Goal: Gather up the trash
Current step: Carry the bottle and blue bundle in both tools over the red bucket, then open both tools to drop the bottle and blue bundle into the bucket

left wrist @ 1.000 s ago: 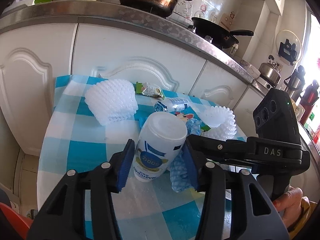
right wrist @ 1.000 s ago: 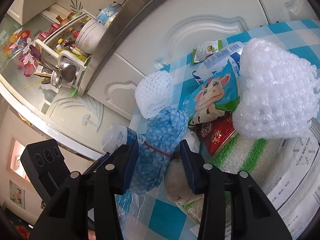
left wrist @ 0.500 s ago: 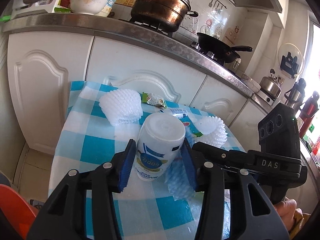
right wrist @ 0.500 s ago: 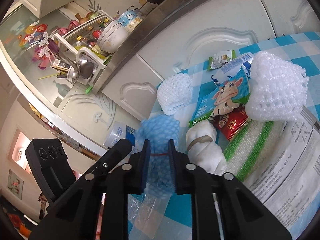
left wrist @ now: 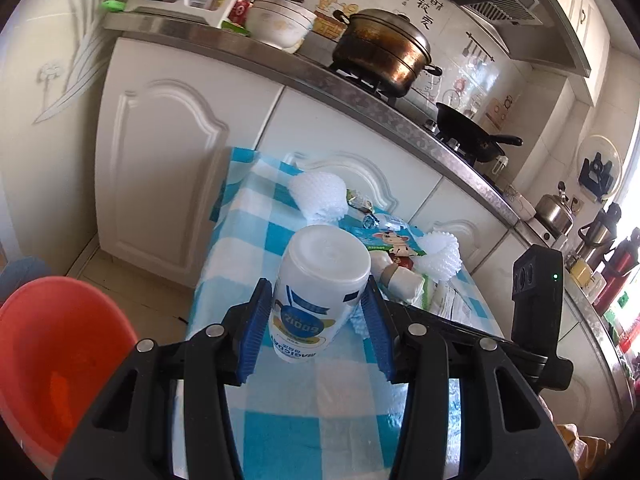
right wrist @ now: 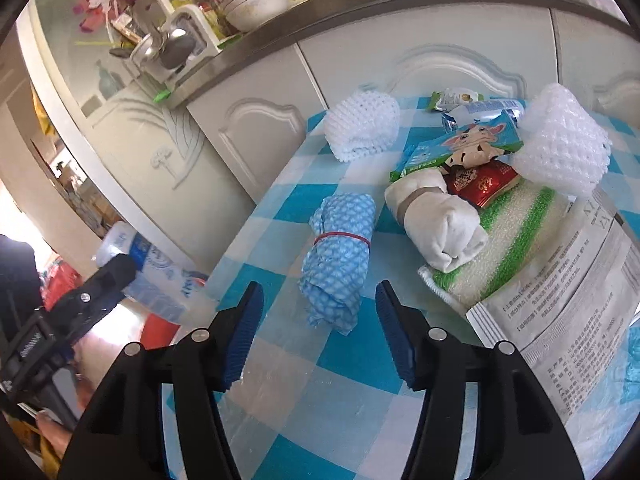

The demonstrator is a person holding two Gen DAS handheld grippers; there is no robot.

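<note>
At the table's left edge, the left gripper [left wrist: 316, 320] is clamped on a white bottle [left wrist: 320, 280], carried upside down, with the red bin [left wrist: 56, 360] low to its left; to the right, the right gripper [right wrist: 318, 332] has just been opening, nothing between its pads. The blue roll [right wrist: 340, 256] lies just ahead of that gripper, its long axis running away from it, so the right hand is nearer.

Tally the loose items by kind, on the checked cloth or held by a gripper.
White foam fruit nets: 2
Rolled cloths: 2, the blue cloth roll and the white cloth roll
Wrappers and packets: 4, the cow packet, red packet, green-white wrapper, blue-white wrapper
Green-striped sponge: 1
Printed white bag: 1
White bottle: 1, in the left gripper
Total: 11
</note>
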